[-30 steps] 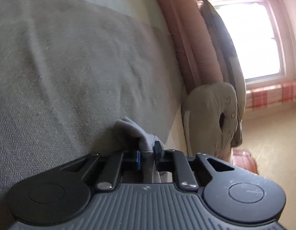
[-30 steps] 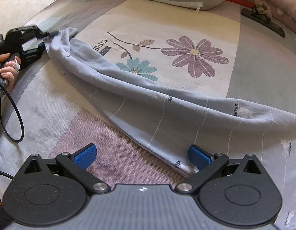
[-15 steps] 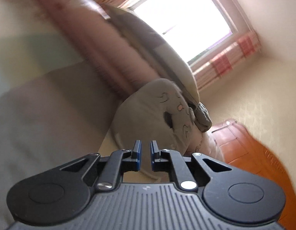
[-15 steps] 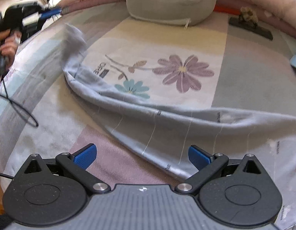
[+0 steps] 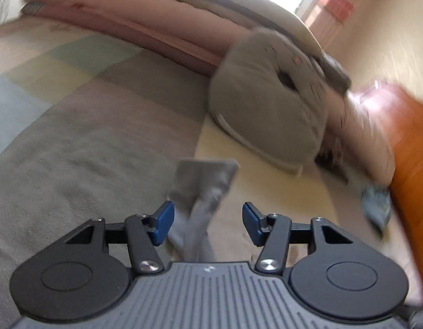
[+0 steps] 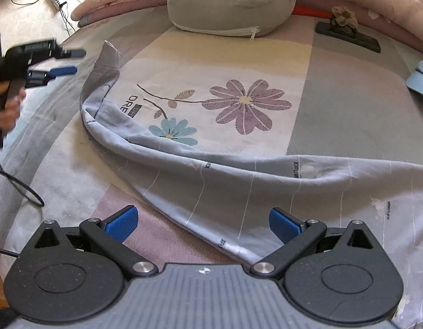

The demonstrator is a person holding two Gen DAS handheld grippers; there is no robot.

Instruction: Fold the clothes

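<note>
A long light grey-blue garment (image 6: 239, 181) with thin white lines lies in a curved band across the flowered bedsheet (image 6: 239, 63). Its far end (image 6: 108, 54) stands up in a small peak; the same end shows in the left wrist view (image 5: 203, 181). My left gripper (image 5: 207, 223) is open and empty just above that end, and appears at the left of the right wrist view (image 6: 70, 61). My right gripper (image 6: 203, 223) is open over the garment's near edge, gripping nothing.
A grey pillow (image 6: 233, 0) and pink rolled bedding (image 6: 376, 5) lie along the head of the bed. A dark flat object with a dried flower (image 6: 345, 31) and a light blue cloth (image 6: 419, 79) lie at the right. An orange wooden frame (image 5: 408, 164) borders the bed.
My left gripper was shut on the garment's end, carried it toward the pillow, then opened and let it go. The garment now curves further up the bed. My right gripper stayed open.
</note>
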